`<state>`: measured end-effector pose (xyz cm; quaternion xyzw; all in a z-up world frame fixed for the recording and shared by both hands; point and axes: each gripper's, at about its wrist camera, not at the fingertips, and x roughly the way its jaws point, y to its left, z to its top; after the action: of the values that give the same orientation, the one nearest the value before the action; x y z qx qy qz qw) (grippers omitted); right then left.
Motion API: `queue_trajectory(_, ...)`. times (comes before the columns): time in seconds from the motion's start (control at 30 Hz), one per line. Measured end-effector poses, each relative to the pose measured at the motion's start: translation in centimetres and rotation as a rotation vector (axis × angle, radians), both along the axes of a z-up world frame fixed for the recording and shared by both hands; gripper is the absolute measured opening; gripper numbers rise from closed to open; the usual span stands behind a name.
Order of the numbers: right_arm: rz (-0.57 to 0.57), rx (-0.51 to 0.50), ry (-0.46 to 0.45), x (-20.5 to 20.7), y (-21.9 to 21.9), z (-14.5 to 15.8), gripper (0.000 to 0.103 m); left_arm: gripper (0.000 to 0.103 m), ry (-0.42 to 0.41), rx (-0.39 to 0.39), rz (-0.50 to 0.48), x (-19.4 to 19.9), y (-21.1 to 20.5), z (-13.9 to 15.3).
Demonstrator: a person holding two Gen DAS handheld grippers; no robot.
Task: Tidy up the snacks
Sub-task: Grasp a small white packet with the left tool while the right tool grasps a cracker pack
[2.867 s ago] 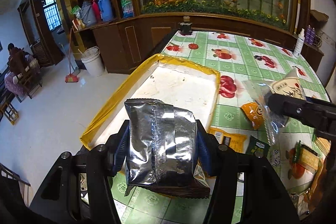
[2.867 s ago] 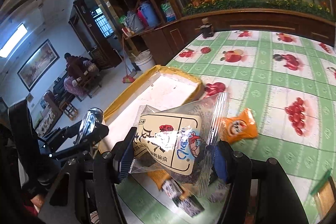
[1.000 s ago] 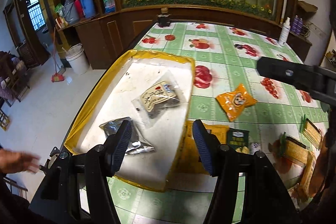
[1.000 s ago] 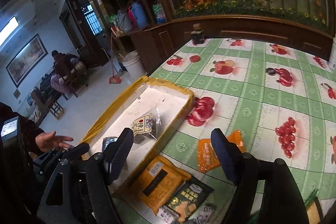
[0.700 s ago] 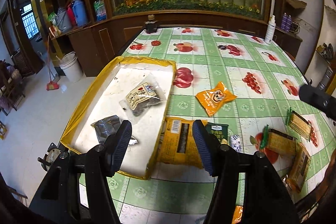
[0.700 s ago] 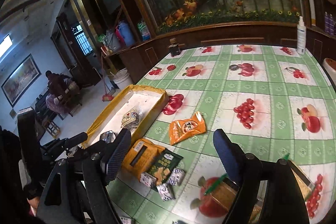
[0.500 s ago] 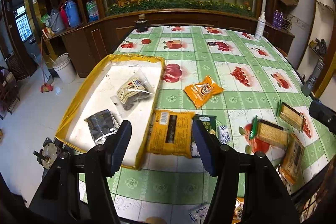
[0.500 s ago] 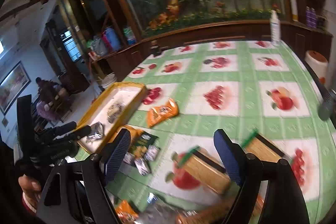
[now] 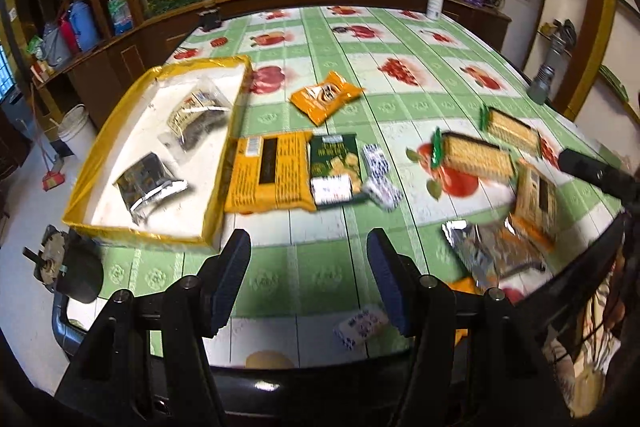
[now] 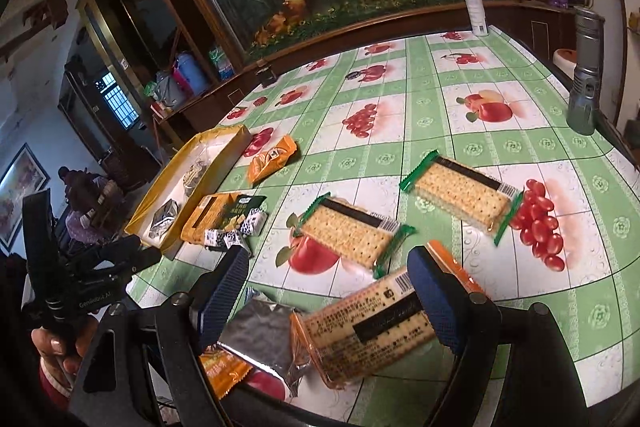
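The table (image 9: 320,267) fills most of what there is to see, covered in a green-and-white cloth printed with fruit. At its left edge sits the yellow tray (image 9: 100,131), white inside, with two snacks in it: a clear packet with a cream label (image 9: 196,115) toward the far end and a silver foil pack (image 9: 150,187) nearer the front.

Just beside the tray's right wall lies a big orange pack (image 9: 268,175), face down with a barcode showing, and a dark green pack (image 9: 334,163) overlaps its right edge. A few small blue-and-white candies (image 9: 378,173) are scattered against the green pack. Farther back, apart from these, is a smaller orange pouch (image 9: 326,95).

To the right are two cracker packs with green ends (image 10: 348,233) (image 10: 460,197) lying side by side, slightly apart. Near the front edge an orange-trimmed cracker pack (image 10: 368,327) rests partly on a crumpled silver wrapper (image 10: 264,335).

The left gripper (image 9: 308,277) hangs over bare cloth near the front of the table, fingers spread wide and holding nothing. The right gripper (image 10: 326,291) is also spread wide — its fingers stand on either side of the orange-trimmed cracker pack, not closed on it. Whether they touch the pack I cannot tell.
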<state>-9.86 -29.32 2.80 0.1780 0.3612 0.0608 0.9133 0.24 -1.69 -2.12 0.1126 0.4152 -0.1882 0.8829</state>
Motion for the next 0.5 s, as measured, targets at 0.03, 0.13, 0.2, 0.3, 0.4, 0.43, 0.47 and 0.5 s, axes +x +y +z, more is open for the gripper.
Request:
queue_trajectory(0.03, 0.015, -0.008, -0.004, 0.0, 0.3, 0.0, 0.083, 0.059, 0.007, 0.000, -0.011, -0.2, 0.2, -0.2)
queue_trajectory(0.13, 0.056, -0.016, -0.010, 0.5, 1.4, 0.2, 0.083, 0.059, 0.039, -0.013, -0.059, -0.7, 0.6, -0.7)
queue_trajectory(0.2, 0.090, -0.030, -0.002, 1.2, 2.4, 0.2, 0.083, 0.059, 0.071, -0.025, -0.125, -1.2, 0.5, -1.0)
queue_trajectory(0.3, 0.163, -0.037, 0.023, 2.3, 4.2, -0.1, 0.083, 0.059, 0.062, 0.006, -0.209, -2.6, 0.6, -1.3)
queue_trajectory(0.4, 0.221, -0.060, 0.036, 3.5, 6.0, -0.4, 0.083, 0.059, 0.048, 0.047, -0.273, -3.4, 0.6, -1.9)
queue_trajectory(0.43, 0.233, -0.065, 0.045, 4.0, 6.3, -0.5, 0.083, 0.059, 0.050, 0.054, -0.289, -3.4, 0.5, -2.1)
queue_trajectory(0.47, 0.235, -0.075, 0.049, 4.4, 6.5, -0.6, 0.083, 0.059, 0.057, 0.059, -0.308, -3.5, 0.1, -2.4)
queue_trajectory(0.5, 0.232, -0.090, 0.055, 4.8, 6.5, -0.6, 0.083, 0.059, 0.064, 0.061, -0.326, -3.4, 0.0, -2.6)
